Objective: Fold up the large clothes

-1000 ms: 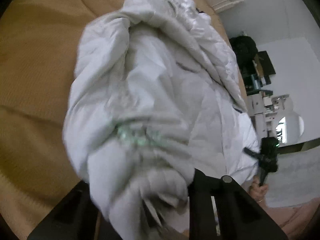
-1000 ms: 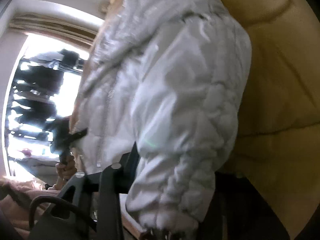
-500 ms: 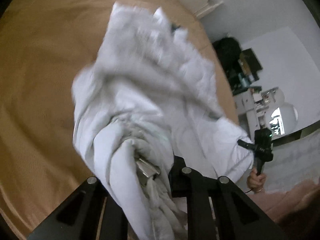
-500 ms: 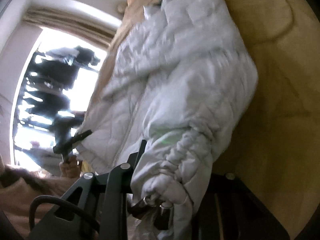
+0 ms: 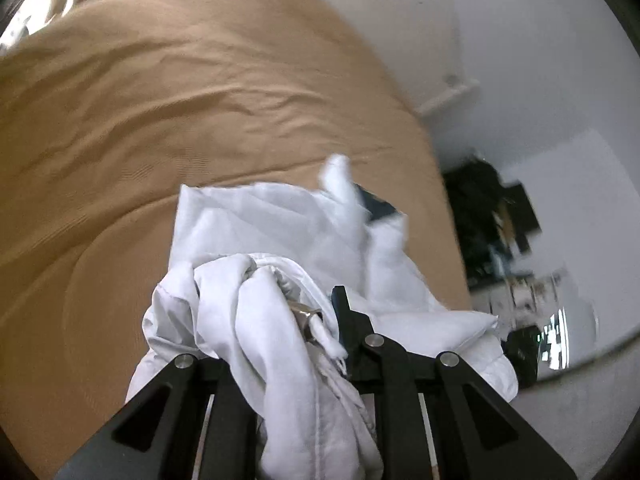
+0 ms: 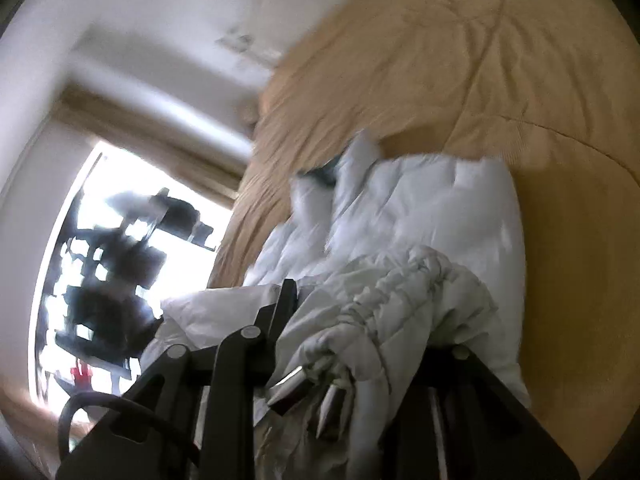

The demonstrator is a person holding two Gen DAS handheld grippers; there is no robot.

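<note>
Now both my left hand-held gripper (image 5: pixel 316 320) and right hand-held gripper (image 6: pixel 360 344) clamp the white puffer jacket (image 5: pixel 280 240) above the bed (image 5: pixel 200 100); next, lay it flat.

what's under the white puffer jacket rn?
Tan quilted bedspread shows around the white puffer jacket, whose far part lies on it. Anything beneath its bunched folds is covered.

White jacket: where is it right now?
Both wrist views show the jacket bunched at lower centre, clamped in the left gripper and right gripper, over the tan bedspread.
</note>
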